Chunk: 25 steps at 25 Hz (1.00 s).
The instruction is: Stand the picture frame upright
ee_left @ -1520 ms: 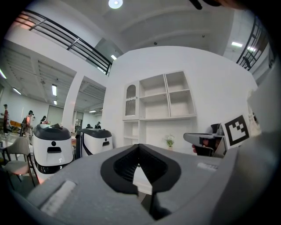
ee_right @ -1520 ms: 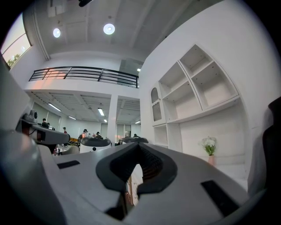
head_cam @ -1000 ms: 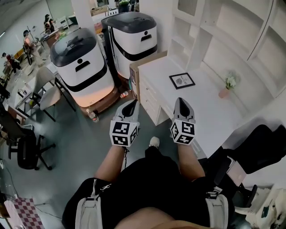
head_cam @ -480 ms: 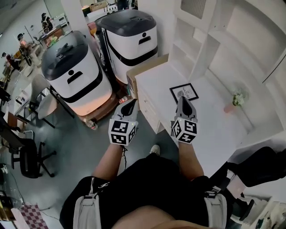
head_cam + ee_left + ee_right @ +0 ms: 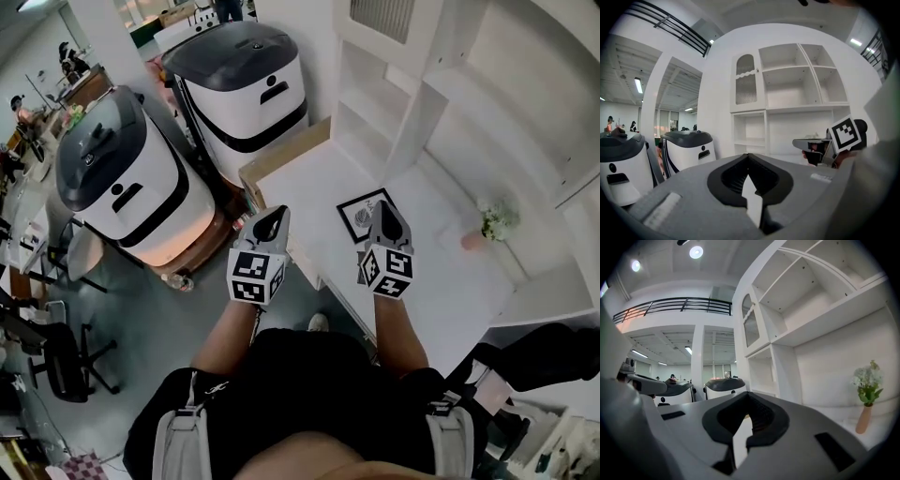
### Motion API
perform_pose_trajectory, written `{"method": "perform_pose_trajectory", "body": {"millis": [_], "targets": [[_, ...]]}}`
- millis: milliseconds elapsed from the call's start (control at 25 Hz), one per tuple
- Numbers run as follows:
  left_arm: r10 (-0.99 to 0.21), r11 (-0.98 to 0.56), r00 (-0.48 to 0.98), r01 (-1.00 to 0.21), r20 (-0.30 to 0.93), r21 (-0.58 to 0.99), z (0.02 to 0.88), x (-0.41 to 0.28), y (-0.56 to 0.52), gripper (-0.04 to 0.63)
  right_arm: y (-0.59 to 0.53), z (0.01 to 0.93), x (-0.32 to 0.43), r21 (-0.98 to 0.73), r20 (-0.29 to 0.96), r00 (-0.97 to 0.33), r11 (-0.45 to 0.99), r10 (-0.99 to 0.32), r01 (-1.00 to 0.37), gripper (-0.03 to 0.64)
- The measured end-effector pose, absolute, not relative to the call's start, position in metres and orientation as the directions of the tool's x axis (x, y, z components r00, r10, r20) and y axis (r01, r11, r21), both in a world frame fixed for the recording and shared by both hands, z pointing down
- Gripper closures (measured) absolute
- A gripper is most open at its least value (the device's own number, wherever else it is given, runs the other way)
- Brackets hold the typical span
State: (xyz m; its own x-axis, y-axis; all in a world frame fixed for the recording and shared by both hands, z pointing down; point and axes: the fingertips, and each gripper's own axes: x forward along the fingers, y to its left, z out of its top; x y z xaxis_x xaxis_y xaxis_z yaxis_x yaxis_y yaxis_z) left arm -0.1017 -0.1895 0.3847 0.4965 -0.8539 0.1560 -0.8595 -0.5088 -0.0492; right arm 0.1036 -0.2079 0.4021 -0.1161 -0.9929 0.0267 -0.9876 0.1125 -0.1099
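Observation:
A black picture frame [image 5: 361, 212] lies flat on the white desk [image 5: 441, 272], partly covered by my right gripper in the head view. My right gripper [image 5: 386, 211] hovers just above the frame's right part, jaws shut and empty. My left gripper [image 5: 272, 223] hangs over the desk's left front edge, also shut with nothing in it. In the left gripper view the right gripper [image 5: 806, 143] shows at the right, held by a hand. Neither gripper view shows the frame.
A small pink vase with white flowers [image 5: 487, 223] stands on the desk to the right, seen too as the vase [image 5: 865, 401]. White shelving [image 5: 450, 94] rises behind the desk. Two large white and black machines [image 5: 244, 89] stand left of it. Office chairs stand far left.
The view has swung so the desk and frame sit lower and nearer the grippers. My right gripper now overlaps the frame's edge. Both grippers stay shut.

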Motion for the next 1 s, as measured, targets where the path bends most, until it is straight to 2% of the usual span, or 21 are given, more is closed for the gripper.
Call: {"method": "perform_pose_trajectory", "body": {"millis": [200, 440, 1000], "targets": [[-0.823, -0.553, 0.541, -0.833, 0.173, -0.027, 0.395, -0.083, -0.209, 0.58, -0.209, 0.409, 0.123, -0.09, 0.051, -0.065, 0.061, -0.997, -0.994, 0.617], [-0.757, -0.638, 0.63, -0.77, 0.174, 0.016, 0.399, -0.043, -0.234, 0.58, -0.2, 0.418, 0.165, -0.079, 0.069, 0.054, -0.059, -0.996, -0.995, 0.617], [-0.533, -0.844, 0.828, -0.535, 0.175, -0.044, 0.396, 0.037, -0.321, 0.581, -0.224, 0.434, 0.221, -0.071, 0.106, 0.342, -0.35, -0.934, -0.934, 0.617]]}}
